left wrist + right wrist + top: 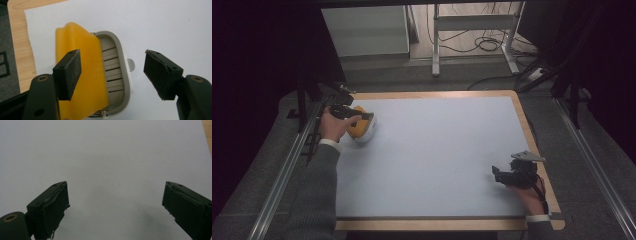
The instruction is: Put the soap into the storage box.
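A pale grey dish [113, 72] with a slatted inside lies on the mat, with a yellow piece [82, 75] lying over about half of it. In the high view this dish [363, 128] sits near the table's far left corner. My left gripper [113, 58] hangs over it with jaws apart: one jaw is above the yellow piece, the other stands well off to the side over bare mat, and neither pad presses on anything. The left gripper [351, 113] is held in a hand at the dish. My right gripper [503, 176] rests at the near right, and its jaws [116, 192] stand wide over bare mat.
A light blue-grey mat [437, 150] covers a wooden table [532, 135]. Metal rails [287, 170] run along both sides. Beyond the far edge stand a white cabinet [367, 30] and a desk frame [435, 45] with cables on the floor.
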A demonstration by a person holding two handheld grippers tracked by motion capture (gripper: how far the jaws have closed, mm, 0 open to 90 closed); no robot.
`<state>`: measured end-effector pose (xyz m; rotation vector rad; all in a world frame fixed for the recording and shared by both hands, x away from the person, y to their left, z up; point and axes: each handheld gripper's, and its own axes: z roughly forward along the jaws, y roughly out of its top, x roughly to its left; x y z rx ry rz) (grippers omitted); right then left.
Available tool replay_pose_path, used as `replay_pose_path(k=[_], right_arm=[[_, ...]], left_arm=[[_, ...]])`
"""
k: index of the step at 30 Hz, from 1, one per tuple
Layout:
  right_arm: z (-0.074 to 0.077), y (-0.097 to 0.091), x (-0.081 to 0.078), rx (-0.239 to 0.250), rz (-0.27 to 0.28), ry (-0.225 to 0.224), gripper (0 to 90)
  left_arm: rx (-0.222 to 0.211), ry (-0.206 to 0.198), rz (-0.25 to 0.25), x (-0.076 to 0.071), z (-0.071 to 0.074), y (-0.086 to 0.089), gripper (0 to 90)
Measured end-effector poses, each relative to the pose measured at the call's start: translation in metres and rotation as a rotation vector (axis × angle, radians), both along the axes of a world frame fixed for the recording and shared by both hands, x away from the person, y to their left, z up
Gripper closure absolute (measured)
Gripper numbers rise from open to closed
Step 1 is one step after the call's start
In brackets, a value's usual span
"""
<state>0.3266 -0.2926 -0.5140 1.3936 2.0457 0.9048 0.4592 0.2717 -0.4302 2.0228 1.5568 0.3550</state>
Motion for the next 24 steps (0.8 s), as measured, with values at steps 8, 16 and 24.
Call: replay_pose_path(k=[8,16,24], right_arm=[[0.0,0.0,0.0,0.0,-0.001,0.001,6.7],[0.0,0.0,0.0,0.0,-0.001,0.0,6.7],[0.0,0.001,0.0,0.001,-0.002,0.0,6.7]], left_arm=[[-0.002,-0.025,-0.034,-0.011,0.006,-0.002,27.2],[-0.007,-0.095,-0.073,-0.035,0.002,-0.002,25.9],[-0.051,-0.164,-0.15,-0.074,-0.011,-0.009,25.5]])
